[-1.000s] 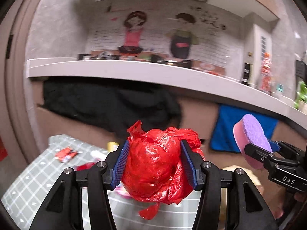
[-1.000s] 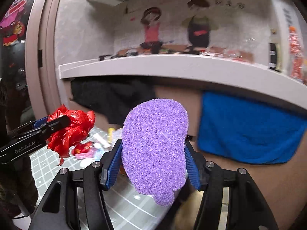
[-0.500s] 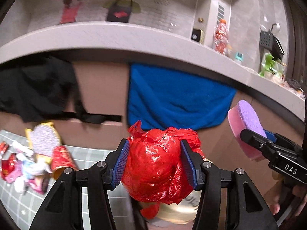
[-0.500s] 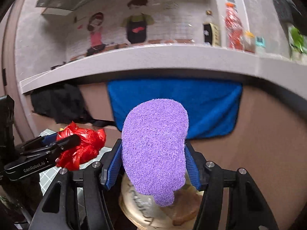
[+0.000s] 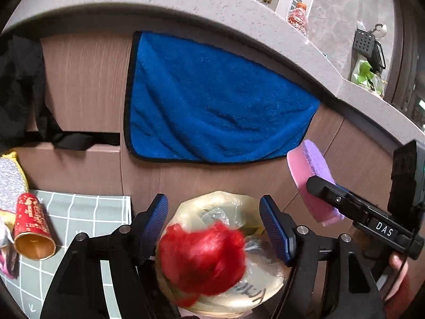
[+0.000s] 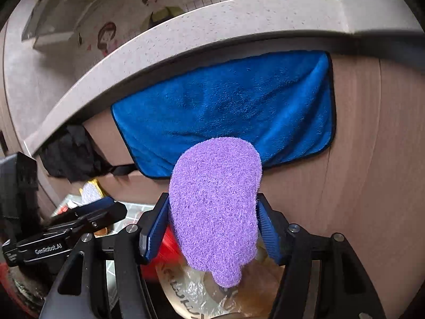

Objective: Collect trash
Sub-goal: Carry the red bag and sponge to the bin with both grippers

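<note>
My left gripper (image 5: 213, 226) is open above a bin lined with a clear plastic bag (image 5: 212, 207). The crumpled red plastic bag (image 5: 203, 260) is blurred, free of the fingers, dropping into the bin. My right gripper (image 6: 212, 228) is shut on a purple and pink sponge (image 6: 215, 207), held over the same bin (image 6: 196, 295). The sponge (image 5: 313, 180) and right gripper also show at the right of the left wrist view. A sliver of the red bag (image 6: 170, 247) shows behind the right gripper's left finger.
A grey checked mat (image 5: 79, 212) at the left carries a red paper cup (image 5: 32, 228) on its side and other litter. A blue towel (image 5: 212, 106) hangs on the brown cabinet front under a stone counter (image 5: 186, 8). A black cloth (image 5: 18, 87) hangs further left.
My left gripper moved right over the bin, tilted down, opened and let go of the red bag, which is falling. The right gripper moved over the bin, still holding the sponge.
</note>
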Demonstrator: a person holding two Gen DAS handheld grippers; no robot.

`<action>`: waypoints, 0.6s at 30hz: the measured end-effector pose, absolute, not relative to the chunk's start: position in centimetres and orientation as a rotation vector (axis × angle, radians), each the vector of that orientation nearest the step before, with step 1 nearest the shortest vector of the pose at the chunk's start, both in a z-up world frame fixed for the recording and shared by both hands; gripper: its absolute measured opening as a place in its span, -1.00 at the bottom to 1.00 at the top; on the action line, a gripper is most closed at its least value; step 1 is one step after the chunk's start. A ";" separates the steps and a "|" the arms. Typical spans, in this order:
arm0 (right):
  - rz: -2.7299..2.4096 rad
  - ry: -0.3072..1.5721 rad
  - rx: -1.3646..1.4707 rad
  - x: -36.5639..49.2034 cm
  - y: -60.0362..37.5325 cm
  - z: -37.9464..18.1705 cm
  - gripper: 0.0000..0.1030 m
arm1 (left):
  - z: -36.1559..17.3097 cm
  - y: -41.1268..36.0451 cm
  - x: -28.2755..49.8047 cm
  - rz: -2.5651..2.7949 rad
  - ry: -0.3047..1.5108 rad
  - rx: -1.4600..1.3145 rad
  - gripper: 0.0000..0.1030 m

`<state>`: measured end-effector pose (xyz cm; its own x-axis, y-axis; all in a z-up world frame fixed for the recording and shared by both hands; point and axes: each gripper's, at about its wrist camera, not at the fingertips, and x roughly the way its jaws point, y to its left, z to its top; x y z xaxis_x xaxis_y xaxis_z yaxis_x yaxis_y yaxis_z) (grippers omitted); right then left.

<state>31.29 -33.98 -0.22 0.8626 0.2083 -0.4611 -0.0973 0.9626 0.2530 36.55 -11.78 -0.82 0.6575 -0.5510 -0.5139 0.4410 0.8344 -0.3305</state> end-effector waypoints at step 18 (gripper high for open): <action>0.089 0.630 0.084 33.1 -31.5 -3.9 0.18 | -1.5 -2.9 34.7 -0.423 0.649 -0.275 0.40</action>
